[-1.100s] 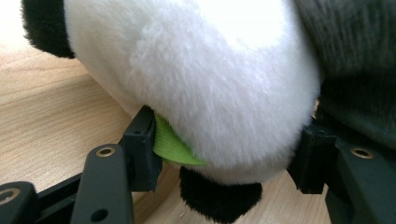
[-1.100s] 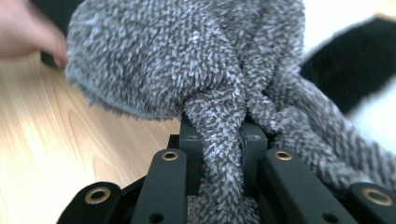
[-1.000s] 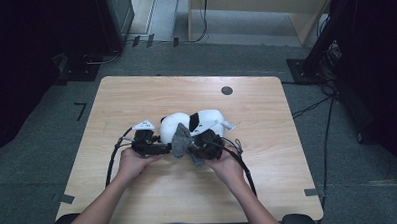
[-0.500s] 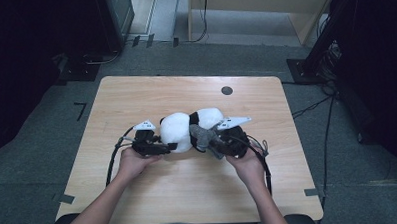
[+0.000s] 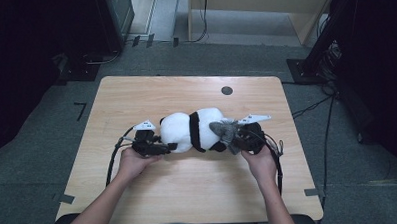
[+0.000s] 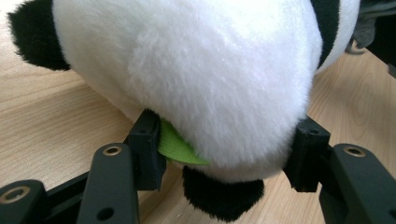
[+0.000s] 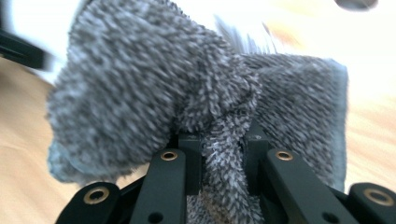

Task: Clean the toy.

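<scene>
Overhead view, two close tool views

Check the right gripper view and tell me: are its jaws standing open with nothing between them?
No. The right gripper has its jaws pinched shut on a bunched fold of the grey cloth.

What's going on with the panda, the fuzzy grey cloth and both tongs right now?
Panda toy: lying on its side on the table, squeezed at one end.
Grey cloth: bunched up, pinched, against the panda.
Left tongs: closed around the panda.
Right tongs: shut on the grey cloth.
</scene>
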The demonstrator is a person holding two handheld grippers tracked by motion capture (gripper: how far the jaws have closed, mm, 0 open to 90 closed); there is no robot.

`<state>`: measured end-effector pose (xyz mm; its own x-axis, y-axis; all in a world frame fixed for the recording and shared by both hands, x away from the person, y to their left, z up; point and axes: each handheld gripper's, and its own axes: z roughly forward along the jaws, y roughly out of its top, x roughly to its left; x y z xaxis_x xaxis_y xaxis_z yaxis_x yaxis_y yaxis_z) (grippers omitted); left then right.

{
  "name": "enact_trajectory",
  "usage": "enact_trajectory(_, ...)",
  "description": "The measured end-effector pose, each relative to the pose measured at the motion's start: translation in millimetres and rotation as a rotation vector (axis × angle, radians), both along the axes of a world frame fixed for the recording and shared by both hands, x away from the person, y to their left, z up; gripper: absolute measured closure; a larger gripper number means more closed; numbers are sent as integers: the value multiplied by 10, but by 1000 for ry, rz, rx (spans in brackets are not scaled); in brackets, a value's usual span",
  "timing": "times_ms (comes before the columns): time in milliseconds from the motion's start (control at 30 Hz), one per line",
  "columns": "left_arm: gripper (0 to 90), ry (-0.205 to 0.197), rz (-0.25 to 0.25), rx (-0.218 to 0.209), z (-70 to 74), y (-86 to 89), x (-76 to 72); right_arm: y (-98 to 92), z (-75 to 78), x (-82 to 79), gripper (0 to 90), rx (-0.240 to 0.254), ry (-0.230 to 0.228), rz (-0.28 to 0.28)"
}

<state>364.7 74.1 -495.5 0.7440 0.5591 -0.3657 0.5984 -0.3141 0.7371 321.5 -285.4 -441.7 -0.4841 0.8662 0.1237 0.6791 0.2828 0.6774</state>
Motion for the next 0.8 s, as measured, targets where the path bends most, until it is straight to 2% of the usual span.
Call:
enact_trajectory(33,423,0,0,0,-1,3,1,-24,-45,20,774,-2,24,-14)
enact_trajectory(100,422,0,1,0,-2,7,3,-64,-133,55,774,42,62,-21)
enact_trajectory(233,421,6,7,-9,-10,23,15,-49,-242,110,775,69,93,-15)
enact_trajectory(367,419,8,13,-9,-10,44,24,23,-397,159,776,52,138,-15)
enact_trajectory(467,418,7,15,-10,-11,47,27,27,-491,204,775,13,172,-17)
enact_trajectory(567,415,16,18,-12,-4,60,37,-21,-502,231,772,28,191,-31)
enact_trajectory(600,415,17,17,-13,-3,64,41,-38,-485,231,772,19,190,-45)
enact_trajectory(667,415,17,15,-13,-2,70,47,-92,-443,224,773,40,182,-68)
enact_trajectory(733,415,19,14,-13,0,71,49,-148,-369,202,773,45,155,-91)
enact_trajectory(800,415,20,14,-13,2,71,49,-209,-272,171,774,71,111,-115)
